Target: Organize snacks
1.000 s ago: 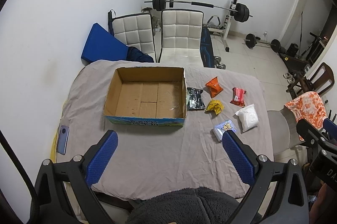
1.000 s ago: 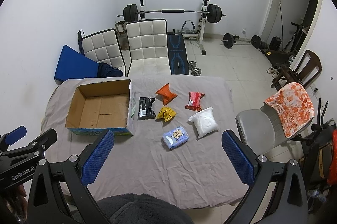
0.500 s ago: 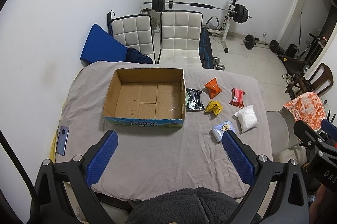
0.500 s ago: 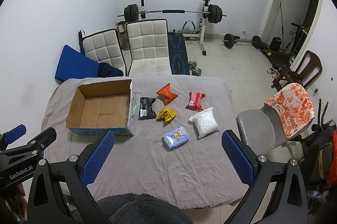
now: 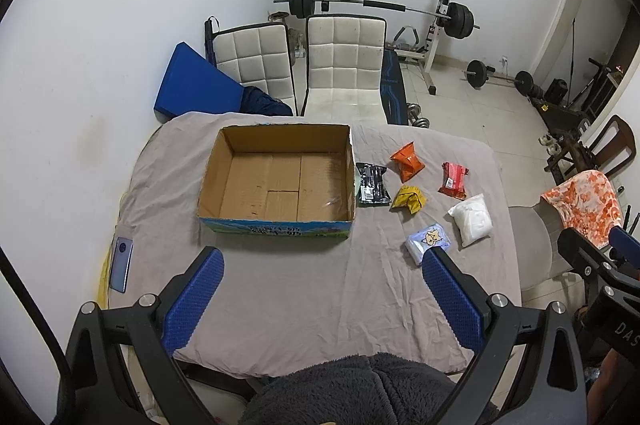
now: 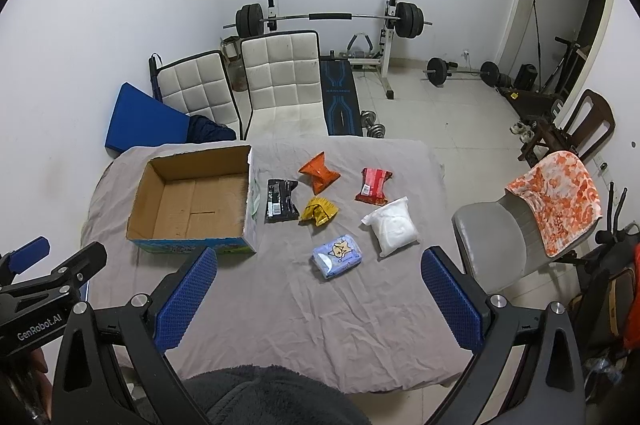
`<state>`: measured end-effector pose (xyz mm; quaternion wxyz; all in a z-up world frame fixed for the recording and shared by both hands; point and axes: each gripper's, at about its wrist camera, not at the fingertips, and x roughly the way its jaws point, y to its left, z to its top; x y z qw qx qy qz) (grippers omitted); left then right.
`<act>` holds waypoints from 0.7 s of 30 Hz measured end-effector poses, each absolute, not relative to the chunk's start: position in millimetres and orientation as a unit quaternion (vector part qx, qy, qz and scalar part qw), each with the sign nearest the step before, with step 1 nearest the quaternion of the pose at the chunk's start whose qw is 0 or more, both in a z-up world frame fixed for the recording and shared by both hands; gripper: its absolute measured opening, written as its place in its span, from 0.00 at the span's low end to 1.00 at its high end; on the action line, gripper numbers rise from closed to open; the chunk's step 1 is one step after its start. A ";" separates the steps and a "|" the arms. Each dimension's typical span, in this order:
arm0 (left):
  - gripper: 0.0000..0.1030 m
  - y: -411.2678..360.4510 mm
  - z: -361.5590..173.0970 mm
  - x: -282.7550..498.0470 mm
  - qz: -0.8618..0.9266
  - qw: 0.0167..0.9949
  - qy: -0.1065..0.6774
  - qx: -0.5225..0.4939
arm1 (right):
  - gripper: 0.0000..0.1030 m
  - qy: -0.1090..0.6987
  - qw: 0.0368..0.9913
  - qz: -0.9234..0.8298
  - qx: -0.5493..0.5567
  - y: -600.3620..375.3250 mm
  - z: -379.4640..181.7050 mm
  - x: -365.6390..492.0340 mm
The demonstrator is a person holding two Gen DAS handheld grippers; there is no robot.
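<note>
Snacks were all still out on the table [image 5: 320, 305], six packs of them, none in the box [image 5: 276, 181] yet. Left gripper [image 5: 320, 297] had its jaws spread wide with nothing between them, hovering above the near edge of the table, and the right gripper [image 6: 318, 293] was the same deal, jaws wide apart and empty. A dark fuzzy sleeve [image 5: 360, 389] showed right under both.

Closest to the right gripper was the blue pack [image 6: 338, 256] with a cartoon on it, then the white pack [image 6: 392, 227] just beside it. Further out: yellow pack [image 6: 319, 211], black pack [image 6: 281, 201] lying just beside the box's right wall, orange pack [image 6: 319, 172] and red pack [image 6: 373, 185]. All lay apart from each other.

Table had a wrinkled grey cloth over it. The box was open cardboard, bare inside, sitting on the left half. One phone [image 5: 121, 263] lay at the left edge.

Room was basically a home gym: white walls, tiled floor, two white padded chairs [image 5: 344, 65] behind the table, a barbell rack [image 5: 380, 9], a blue mat [image 5: 196, 85] leaning on the wall, loose weights on the floor. One grey chair [image 6: 500, 245] with an orange floral cloth [image 6: 560, 201] on the right. Nothing blocked the way to the packs.
</note>
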<state>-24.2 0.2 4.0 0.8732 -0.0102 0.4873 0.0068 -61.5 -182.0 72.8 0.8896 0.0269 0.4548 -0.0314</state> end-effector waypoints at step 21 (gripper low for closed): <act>0.99 -61.6 -57.6 89.1 -0.033 0.853 0.520 0.011 | 1.00 0.546 0.824 -0.097 0.120 -339.7 -61.5 58.1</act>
